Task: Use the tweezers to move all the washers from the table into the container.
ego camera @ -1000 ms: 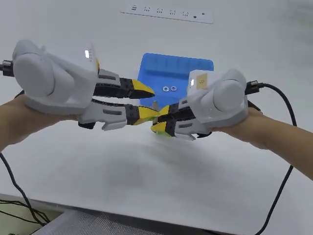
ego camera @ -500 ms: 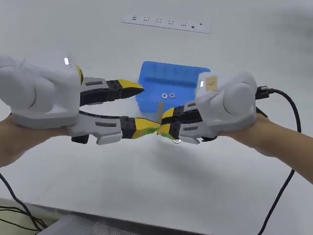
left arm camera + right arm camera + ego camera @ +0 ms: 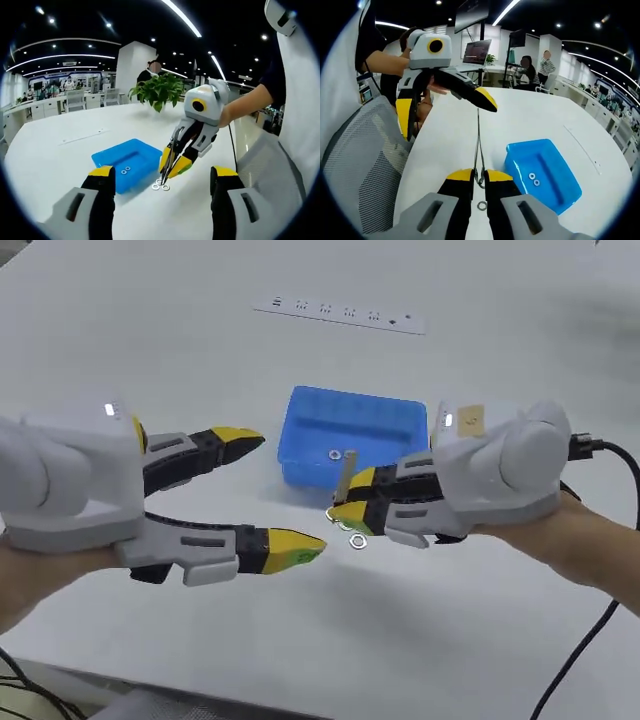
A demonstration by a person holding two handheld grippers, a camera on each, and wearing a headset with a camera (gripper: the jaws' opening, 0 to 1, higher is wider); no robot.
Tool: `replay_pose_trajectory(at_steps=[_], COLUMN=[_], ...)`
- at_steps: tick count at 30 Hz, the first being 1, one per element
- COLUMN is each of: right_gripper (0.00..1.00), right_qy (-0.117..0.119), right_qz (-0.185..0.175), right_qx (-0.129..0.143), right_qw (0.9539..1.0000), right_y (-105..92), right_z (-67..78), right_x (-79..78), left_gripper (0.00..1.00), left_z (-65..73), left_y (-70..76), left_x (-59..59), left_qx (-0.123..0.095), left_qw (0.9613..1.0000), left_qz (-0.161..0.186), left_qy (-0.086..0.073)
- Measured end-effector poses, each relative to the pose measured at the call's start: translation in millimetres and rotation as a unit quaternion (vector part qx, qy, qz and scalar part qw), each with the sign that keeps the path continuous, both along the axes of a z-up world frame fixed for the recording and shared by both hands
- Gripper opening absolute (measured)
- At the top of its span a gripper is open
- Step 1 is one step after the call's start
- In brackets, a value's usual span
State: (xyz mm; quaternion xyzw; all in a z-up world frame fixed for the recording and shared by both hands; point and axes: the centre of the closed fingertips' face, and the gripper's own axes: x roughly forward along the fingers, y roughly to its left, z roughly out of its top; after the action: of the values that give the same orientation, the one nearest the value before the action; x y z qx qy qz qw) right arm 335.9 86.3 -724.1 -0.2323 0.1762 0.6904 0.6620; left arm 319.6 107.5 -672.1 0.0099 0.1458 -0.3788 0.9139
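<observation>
Two washers [image 3: 125,171] lie in the blue container [image 3: 365,415]. Two loose washers [image 3: 161,187] are left on the table [image 3: 400,640] just beside its front wall, so about half done, by my reckoning. My right gripper [image 3: 336,511] is clamped on the tweezers [image 3: 168,159], long axis steep, tips down at the loose pair. My left gripper [image 3: 285,493] gapes wide, nothing held.
</observation>
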Motion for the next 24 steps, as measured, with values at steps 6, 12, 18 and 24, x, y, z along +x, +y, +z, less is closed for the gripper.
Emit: replay_pose_trajectory(at_steps=[6,12,18,24], right_gripper=[0.09,0.09,0.10,0.10], right_qy=[-0.004,-0.010,-0.026,-0.036], right_qz=[-0.016,-0.036,-0.059,-0.083], right_qx=[0.005,0.026,0.039,0.027], right_qw=[0.9998,0.9989,0.9971,0.9955], right_y=[-5.1,-8.4,-5.3,-3.8], right_z=[9.0,31.0,45.4,26.7], right_x=[8.0,27.3,61.5,91.2], left_gripper=[0.97,1.00,1.00,1.00], left_z=[-11.7,-11.5,-13.3,-15.0], left_y=[8.6,12.8,12.0,14.2], left_x=[0.0,-2.7,-2.7,-2.1], left_qx=[0.013,-0.014,-0.023,-0.025], left_qw=[0.9996,0.9992,0.9989,0.9986], left_qz=[0.021,0.033,0.033,0.038], left_qy=[0.015,0.020,0.024,0.026])
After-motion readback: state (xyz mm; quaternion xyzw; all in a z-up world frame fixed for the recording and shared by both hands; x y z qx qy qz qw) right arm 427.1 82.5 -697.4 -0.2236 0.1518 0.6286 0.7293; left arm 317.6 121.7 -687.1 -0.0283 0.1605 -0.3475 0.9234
